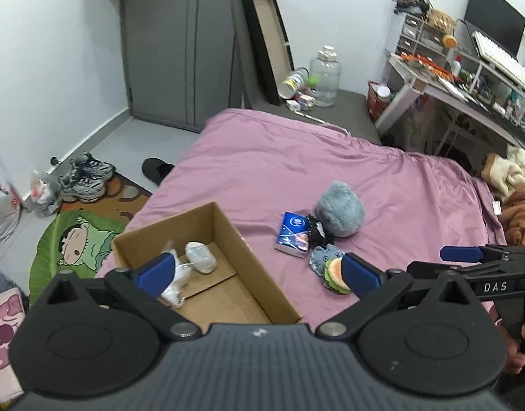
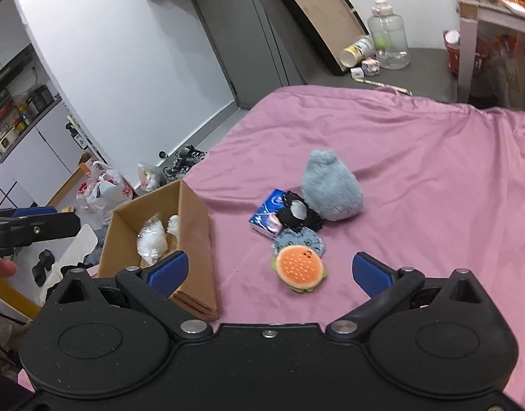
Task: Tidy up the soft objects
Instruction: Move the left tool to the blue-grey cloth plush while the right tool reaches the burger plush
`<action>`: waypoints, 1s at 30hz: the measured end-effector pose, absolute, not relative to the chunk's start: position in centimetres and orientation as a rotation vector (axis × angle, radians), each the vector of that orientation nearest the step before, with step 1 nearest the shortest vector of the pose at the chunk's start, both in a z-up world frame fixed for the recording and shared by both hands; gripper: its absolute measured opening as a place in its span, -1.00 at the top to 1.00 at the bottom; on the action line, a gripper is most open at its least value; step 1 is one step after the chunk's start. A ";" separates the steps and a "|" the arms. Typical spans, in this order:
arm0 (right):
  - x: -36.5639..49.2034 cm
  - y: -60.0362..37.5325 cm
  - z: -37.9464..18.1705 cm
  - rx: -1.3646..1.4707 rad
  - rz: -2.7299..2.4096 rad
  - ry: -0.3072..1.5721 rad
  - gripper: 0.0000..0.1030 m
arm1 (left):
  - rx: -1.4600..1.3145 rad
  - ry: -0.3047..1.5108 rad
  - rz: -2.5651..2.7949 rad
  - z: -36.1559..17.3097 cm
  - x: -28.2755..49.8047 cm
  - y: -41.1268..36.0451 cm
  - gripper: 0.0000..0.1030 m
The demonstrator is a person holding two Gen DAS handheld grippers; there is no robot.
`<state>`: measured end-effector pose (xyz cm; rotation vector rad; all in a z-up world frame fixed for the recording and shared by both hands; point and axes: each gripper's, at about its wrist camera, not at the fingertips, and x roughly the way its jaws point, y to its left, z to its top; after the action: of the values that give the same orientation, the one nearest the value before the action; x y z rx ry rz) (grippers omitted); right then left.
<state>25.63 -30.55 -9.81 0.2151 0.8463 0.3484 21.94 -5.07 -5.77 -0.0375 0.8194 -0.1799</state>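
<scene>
A cardboard box point(image 1: 228, 236) point(image 2: 194, 226) sits on the pink bed, holding a white soft toy point(image 1: 200, 257) and a clear plastic-wrapped item point(image 2: 152, 239). To its right lie a burger plush point(image 2: 299, 269) point(image 1: 335, 272), a grey-blue knitted piece point(image 2: 301, 238), a black soft item point(image 2: 296, 214), a blue tissue pack point(image 1: 293, 234) point(image 2: 267, 212) and a grey furry plush point(image 1: 339, 209) point(image 2: 330, 191). My left gripper point(image 1: 259, 275) is open and empty over the box's near end. My right gripper point(image 2: 269, 274) is open and empty, just short of the burger plush.
The pink bedsheet point(image 2: 416, 157) spreads far and right. A water jug point(image 1: 325, 75) and a can stand on the grey ledge beyond the bed. A cluttered desk point(image 1: 467, 78) is at the right. Shoes point(image 1: 86, 178) and a cartoon rug point(image 1: 77, 243) lie on the floor at the left.
</scene>
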 end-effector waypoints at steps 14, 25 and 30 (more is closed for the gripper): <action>28.2 -30.3 -14.5 0.255 0.381 0.924 -0.53 | 0.023 0.913 -0.263 -8.8 26.4 -8.5 -0.34; 30.8 -30.5 -19.1 0.302 0.378 0.941 -0.41 | 0.050 1.021 -0.311 -12.4 30.4 -11.5 -0.11; 31.4 -30.2 -20.9 0.285 0.382 0.932 -0.41 | 0.066 1.079 -0.320 -14.1 32.3 -13.1 -0.09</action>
<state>31.38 -30.21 -20.86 0.2846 0.9319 0.3819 32.33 -13.12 -14.10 0.0657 1.0792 -0.3204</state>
